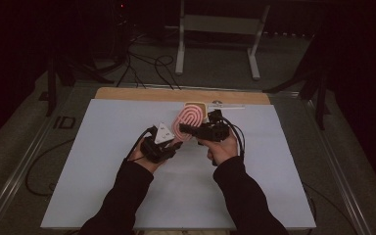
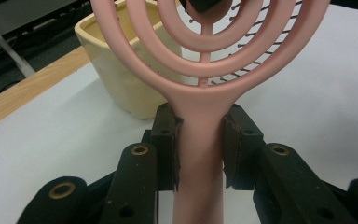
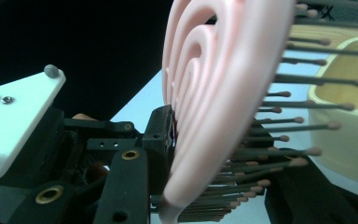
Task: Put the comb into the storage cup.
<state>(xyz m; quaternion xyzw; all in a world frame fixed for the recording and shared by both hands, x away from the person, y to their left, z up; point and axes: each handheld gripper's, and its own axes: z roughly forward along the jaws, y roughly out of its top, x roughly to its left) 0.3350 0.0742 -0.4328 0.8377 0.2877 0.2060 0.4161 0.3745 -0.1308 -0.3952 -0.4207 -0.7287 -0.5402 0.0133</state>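
Pink hairbrush (image 2: 200, 154) above white tabletop (image 1: 103, 161).

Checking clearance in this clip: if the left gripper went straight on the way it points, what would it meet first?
The left gripper is shut on the pink hairbrush handle. Straight ahead stands the cream pot, slightly to one side; it would probably be met first, brush head leading, though depth is unclear.

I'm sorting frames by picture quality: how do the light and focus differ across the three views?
High view: dim, room behind black, only the white table sheet lit. Left gripper view: bright and even, pink hairbrush handle sharp, cream pot slightly soft. Right gripper view: the brush head very close, its pink rim soft, dark backdrop at left, the pot pale at right.
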